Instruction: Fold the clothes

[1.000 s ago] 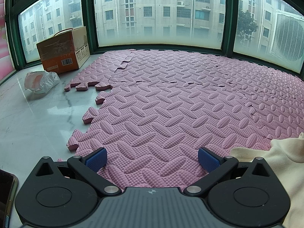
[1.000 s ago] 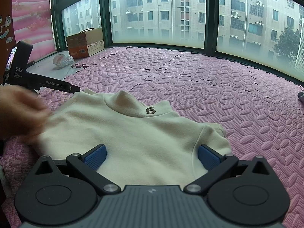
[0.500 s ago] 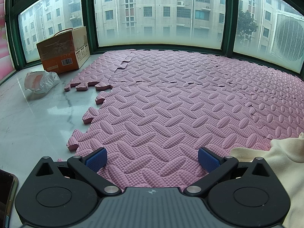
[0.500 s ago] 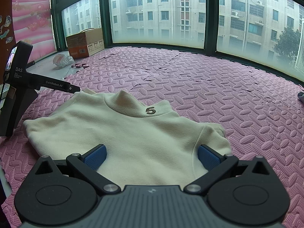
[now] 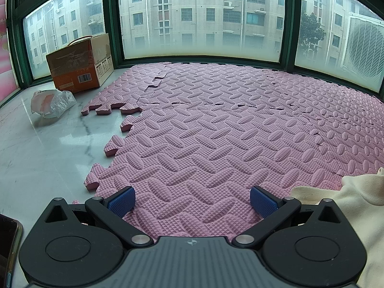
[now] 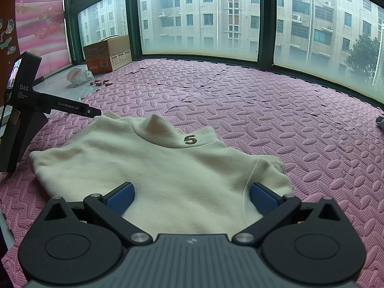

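A cream sweater [image 6: 153, 168] lies spread flat on the pink foam mat [image 6: 276, 110], collar with its "5" away from the right gripper [image 6: 190, 198], whose jaws stand spread over the body of the cloth, holding nothing. The left gripper [image 5: 190, 201] is likewise spread and empty over bare mat, with the sweater's edge just beside its right finger (a box [image 5: 80, 68] and a plastic bag [image 5: 51, 103] sit well apart on the marble sill). The fabric looks soft, light and limp, so it would likely sag and drag when lifted; a pinch at a shoulder seam or sleeve edge seems the surest hold.
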`<act>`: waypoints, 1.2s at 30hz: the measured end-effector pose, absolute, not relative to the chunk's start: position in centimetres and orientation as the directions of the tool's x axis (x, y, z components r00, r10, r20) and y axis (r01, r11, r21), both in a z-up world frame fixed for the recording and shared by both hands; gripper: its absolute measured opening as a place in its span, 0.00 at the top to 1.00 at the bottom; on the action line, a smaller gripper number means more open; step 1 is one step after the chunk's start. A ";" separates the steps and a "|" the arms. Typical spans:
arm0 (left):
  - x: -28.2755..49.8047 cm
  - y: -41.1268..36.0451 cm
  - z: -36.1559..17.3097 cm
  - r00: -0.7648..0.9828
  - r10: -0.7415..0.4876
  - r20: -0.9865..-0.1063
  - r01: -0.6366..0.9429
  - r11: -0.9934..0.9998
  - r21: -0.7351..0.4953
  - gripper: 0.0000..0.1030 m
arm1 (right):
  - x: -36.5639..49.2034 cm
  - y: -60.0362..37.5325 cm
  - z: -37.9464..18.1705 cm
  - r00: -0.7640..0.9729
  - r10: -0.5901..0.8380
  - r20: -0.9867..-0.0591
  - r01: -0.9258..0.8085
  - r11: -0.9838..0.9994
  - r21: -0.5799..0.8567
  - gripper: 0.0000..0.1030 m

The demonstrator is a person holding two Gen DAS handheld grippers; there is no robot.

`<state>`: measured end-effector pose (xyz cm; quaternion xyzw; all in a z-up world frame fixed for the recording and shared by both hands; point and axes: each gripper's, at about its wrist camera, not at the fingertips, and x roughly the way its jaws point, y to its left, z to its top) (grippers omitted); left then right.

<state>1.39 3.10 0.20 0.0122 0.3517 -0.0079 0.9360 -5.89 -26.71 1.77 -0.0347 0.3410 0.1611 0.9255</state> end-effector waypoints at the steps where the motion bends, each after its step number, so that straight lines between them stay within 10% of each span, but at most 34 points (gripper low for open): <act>1: 1.4 3.1 0.2 0.753 -0.006 -0.658 0.023 1.000 0.018 0.00 | -5.9 -26.7 1.8 0.715 0.275 -0.642 -0.322 0.946 0.046 0.00; 36: -5.6 2.3 5.4 0.771 -0.067 -0.634 0.060 0.998 -0.033 0.00 | -5.9 -26.6 1.9 0.716 0.275 -0.642 -0.326 0.945 0.041 0.00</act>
